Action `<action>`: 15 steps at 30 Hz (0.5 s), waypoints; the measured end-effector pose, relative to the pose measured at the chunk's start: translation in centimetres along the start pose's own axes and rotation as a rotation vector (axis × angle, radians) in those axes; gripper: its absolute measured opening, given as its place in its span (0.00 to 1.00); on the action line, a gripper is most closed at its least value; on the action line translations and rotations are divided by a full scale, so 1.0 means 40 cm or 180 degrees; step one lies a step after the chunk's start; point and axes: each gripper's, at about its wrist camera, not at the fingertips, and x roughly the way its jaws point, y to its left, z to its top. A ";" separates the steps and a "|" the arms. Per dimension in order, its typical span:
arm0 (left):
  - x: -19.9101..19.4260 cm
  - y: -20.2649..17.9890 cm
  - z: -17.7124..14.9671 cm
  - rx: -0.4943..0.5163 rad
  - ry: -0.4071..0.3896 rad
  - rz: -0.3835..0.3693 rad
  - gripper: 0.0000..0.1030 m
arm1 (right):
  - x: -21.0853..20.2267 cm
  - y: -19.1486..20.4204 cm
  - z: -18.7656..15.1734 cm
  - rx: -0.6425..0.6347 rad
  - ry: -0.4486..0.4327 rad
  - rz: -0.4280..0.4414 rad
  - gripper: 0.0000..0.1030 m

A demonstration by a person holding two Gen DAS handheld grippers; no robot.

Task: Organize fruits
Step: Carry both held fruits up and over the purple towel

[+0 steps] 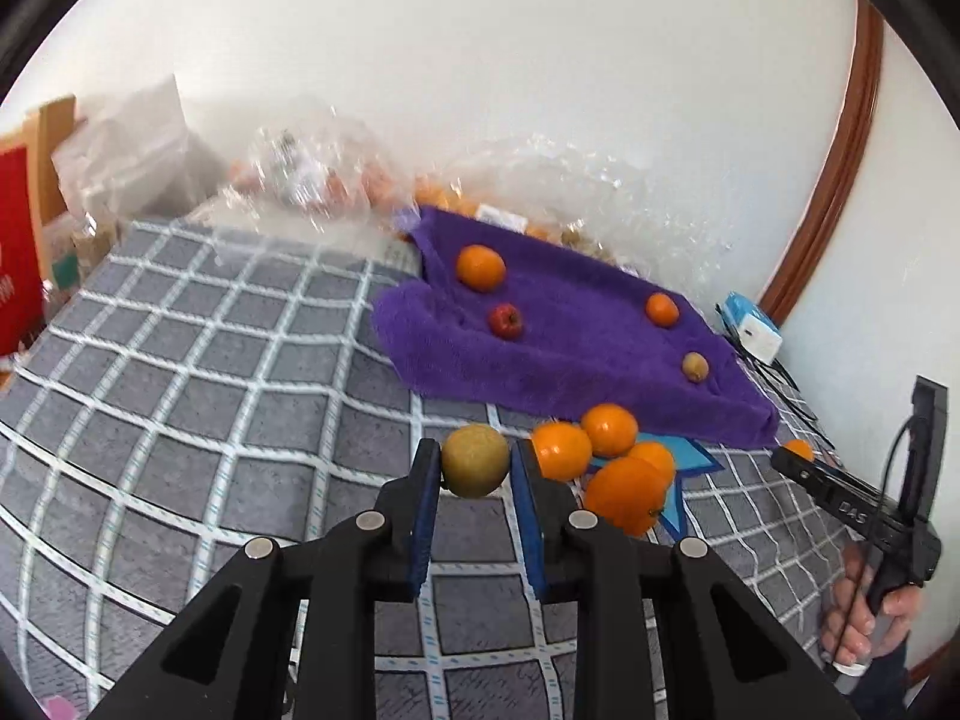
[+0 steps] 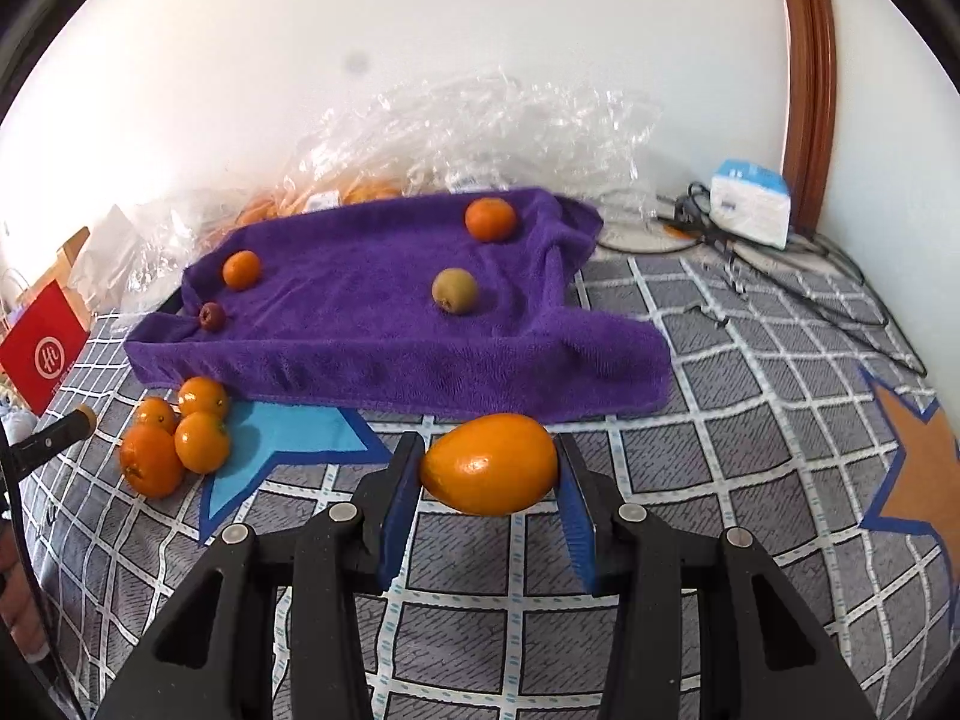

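Note:
My left gripper [image 1: 475, 461] is shut on a brown-green kiwi [image 1: 475, 459], held above the checked cloth. My right gripper [image 2: 489, 465] is shut on a large orange [image 2: 489, 464], lifted just in front of the purple towel [image 2: 384, 324]. On that towel lie two oranges [image 2: 490, 218] [image 2: 241, 269], a kiwi [image 2: 455, 290] and a small red fruit [image 2: 212, 315]. Several oranges [image 2: 174, 438] sit in a cluster on the blue star beside the towel's near left corner. In the left wrist view the same cluster [image 1: 612, 462] lies just right of my left gripper, and the right gripper [image 1: 798, 455] shows at the right edge.
Crinkled clear plastic bags [image 2: 480, 132] with more oranges lie behind the towel against the white wall. A red paper bag [image 2: 42, 354] stands at the far left. A white-blue box [image 2: 750, 204] and black cables [image 2: 810, 288] lie at the back right. A hand [image 1: 864, 612] grips the right handle.

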 end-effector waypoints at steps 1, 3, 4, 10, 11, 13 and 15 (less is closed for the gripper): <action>-0.003 0.002 0.003 -0.0005 -0.0030 0.0019 0.22 | -0.004 -0.002 0.002 0.0012 -0.0013 0.0039 0.42; -0.003 0.007 0.012 -0.0035 -0.0041 0.0098 0.22 | -0.012 -0.008 0.012 0.0069 -0.0046 0.0102 0.42; -0.002 0.008 0.017 -0.0034 -0.0021 0.0147 0.22 | -0.016 -0.012 0.018 0.0110 -0.0056 0.0127 0.42; -0.040 0.004 0.093 0.0022 -0.0075 0.0166 0.22 | -0.060 -0.008 0.094 0.0038 -0.0203 0.0197 0.42; -0.044 -0.001 0.112 0.0046 -0.0095 0.0154 0.22 | -0.064 -0.004 0.112 0.0002 -0.0234 0.0202 0.42; -0.046 -0.018 0.158 0.0106 -0.0155 0.0134 0.22 | -0.064 0.001 0.153 -0.0042 -0.0286 0.0217 0.42; -0.040 -0.033 0.194 0.0161 -0.0211 0.0145 0.22 | -0.059 0.000 0.189 -0.0041 -0.0318 0.0201 0.42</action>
